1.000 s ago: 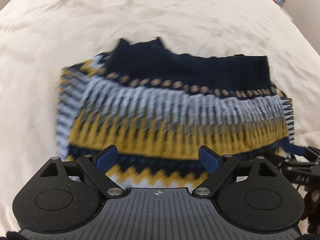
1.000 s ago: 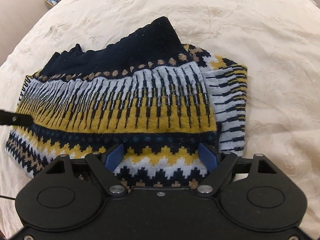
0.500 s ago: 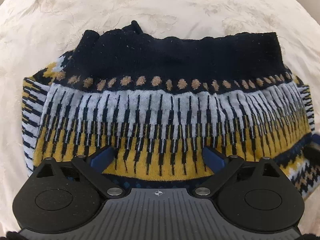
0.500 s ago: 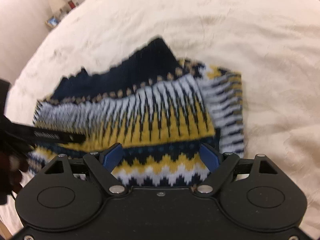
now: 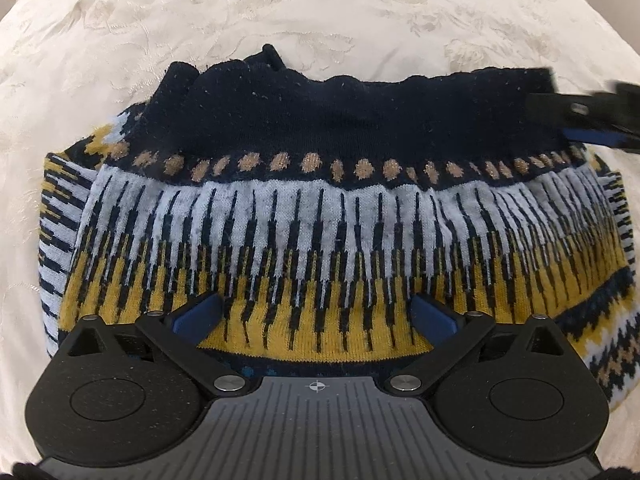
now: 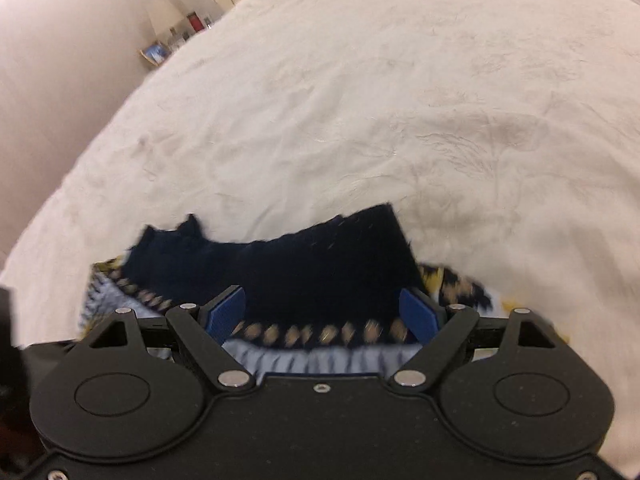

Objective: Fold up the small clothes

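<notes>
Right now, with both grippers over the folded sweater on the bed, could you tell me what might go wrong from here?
1. The navy edge at the back of the sweater is bunched and uneven; another fold may lock the wrinkles in.
2. The left gripper is opening with only fabric beneath, no grip; the layers could slide on the bedspread.
3. The right gripper is open and blurred, near the navy edge; it could snag or drag the knit.
</notes>
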`<state>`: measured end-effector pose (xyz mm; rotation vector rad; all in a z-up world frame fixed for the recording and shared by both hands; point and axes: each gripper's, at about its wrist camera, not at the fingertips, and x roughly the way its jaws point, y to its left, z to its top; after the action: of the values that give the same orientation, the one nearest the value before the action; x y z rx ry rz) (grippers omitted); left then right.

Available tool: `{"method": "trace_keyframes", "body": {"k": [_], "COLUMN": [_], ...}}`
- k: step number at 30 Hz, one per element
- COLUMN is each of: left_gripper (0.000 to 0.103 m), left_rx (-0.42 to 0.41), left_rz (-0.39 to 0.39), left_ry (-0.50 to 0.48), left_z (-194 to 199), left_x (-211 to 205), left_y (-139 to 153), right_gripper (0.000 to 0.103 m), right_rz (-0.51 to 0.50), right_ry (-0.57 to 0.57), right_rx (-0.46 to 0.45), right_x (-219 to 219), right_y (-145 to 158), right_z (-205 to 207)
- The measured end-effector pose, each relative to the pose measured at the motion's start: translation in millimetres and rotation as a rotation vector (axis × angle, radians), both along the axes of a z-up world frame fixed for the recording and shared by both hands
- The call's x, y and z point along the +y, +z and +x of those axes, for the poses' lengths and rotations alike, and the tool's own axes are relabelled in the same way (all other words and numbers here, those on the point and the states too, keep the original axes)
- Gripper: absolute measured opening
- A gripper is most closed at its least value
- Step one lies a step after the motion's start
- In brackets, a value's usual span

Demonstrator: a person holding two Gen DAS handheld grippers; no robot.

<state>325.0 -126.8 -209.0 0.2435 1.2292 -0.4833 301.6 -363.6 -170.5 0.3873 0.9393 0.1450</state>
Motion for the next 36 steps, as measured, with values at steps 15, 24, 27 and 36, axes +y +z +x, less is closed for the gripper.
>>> {"method": "trace_keyframes", "body": {"k": [15, 24, 27, 36], "left_gripper": [0.096, 0.09, 0.09, 0.102], "left_rx": [0.024, 0.047, 0.062, 0.055], "left_rz": [-0.03, -0.094, -0.03, 0.056], "left_ry": [0.0, 0.062, 0.034, -0.021], "left_z": [3.8, 43.9, 49.1, 52.6], "left_x": [4.0, -16.1, -29.0, -53.1], "left_y": [11.2, 30.6, 16.5, -6.1], "right_gripper": [0.086, 0.087, 0.088, 0.091], "right_rz": [0.093, 0.123, 0.145, 0.345], "right_ry": [-0.147, -0.235, -0.258, -0.201], "right_rx": [-0.025, 0.061, 0.106, 0.16], "right_x": [-45.8, -72.9, -77.4, -85.1], "right_y": [8.8, 1.0, -8.7, -42.4], "right_z": [-24.6, -100.6, -115.6, -120.4]}}
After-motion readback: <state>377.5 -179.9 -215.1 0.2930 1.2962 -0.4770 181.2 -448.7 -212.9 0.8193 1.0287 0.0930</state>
